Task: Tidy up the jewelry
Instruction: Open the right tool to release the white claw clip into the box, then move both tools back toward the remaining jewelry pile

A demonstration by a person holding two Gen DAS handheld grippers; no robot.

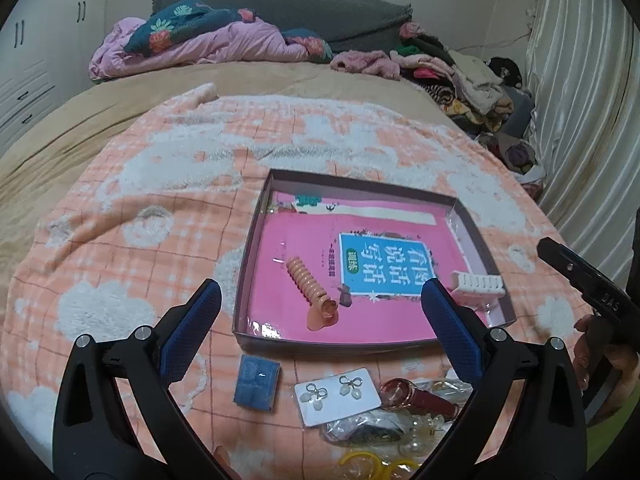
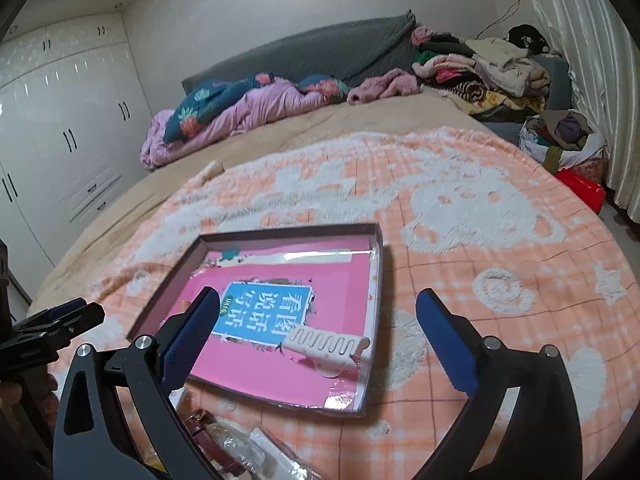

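Note:
A shallow pink-lined box (image 1: 256, 248) lies on the bed; it also shows in the right wrist view (image 2: 378, 264). Inside lie an orange hair claw clip (image 1: 312, 288) and a white hair clip (image 1: 476, 284), also in the right wrist view (image 2: 328, 346). In front of the box lie a blue jewelry pouch (image 1: 257, 384), an earring card (image 1: 338, 396), a red-strap watch (image 1: 416, 396) and bagged trinkets (image 1: 368, 432). My left gripper (image 1: 320, 304) is open and empty above these. My right gripper (image 2: 318, 316) is open and empty over the box's near right corner.
An orange and white checked blanket (image 1: 160, 208) covers the bed. Crumpled bedding (image 1: 192, 44) and a clothes pile (image 1: 460, 76) lie at the far end. Curtains (image 1: 580, 120) hang on the right. White wardrobes (image 2: 60, 140) stand left. Yellow rings (image 1: 360, 462) lie at the near edge.

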